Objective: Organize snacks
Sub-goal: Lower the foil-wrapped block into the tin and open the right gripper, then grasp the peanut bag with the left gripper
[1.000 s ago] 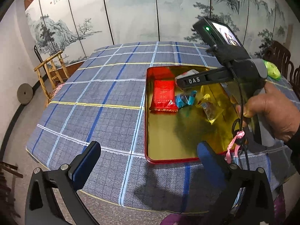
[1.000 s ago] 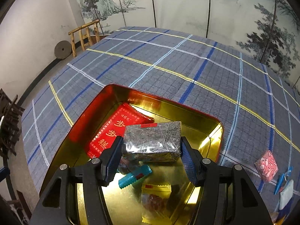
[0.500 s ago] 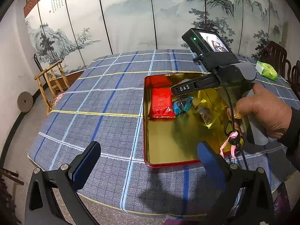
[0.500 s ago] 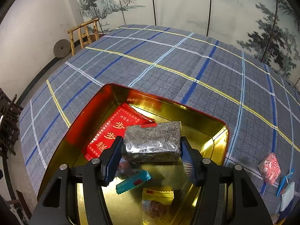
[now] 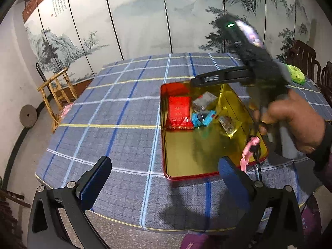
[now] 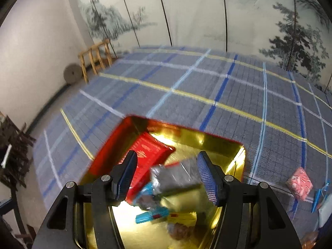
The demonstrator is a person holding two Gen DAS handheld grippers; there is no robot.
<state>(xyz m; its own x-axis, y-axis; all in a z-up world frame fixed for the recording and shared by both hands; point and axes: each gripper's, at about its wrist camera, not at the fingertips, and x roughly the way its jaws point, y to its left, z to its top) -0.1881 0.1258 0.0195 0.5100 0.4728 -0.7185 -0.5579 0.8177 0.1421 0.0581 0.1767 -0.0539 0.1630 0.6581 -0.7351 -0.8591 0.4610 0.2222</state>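
A red tin tray (image 5: 186,159) with a gold inside sits on the checked tablecloth. In it lie a red packet (image 5: 178,112), a teal packet (image 5: 202,118), a yellow-clear packet (image 5: 229,124) and a grey foil packet (image 5: 204,101). In the right wrist view my right gripper (image 6: 167,176) hovers over the tray's rim (image 6: 228,145), open. The grey packet (image 6: 174,178) is blurred below its fingers, with a gap to the left pad. My left gripper (image 5: 164,176) stands wide open over the table's near edge, holding nothing. A hand (image 5: 290,120) holds the right gripper.
A pink packet (image 6: 298,183) and a blue item (image 6: 317,197) lie on the cloth right of the tray. A green packet (image 5: 295,75) sits at the far right. A wooden chair (image 5: 58,91) stands left of the table, dark chairs (image 5: 305,56) at the right.
The grey packet has left the right gripper's pads and now rests in the tray beside the red packet. The right gripper has lifted and tilted. The left gripper has barely moved.
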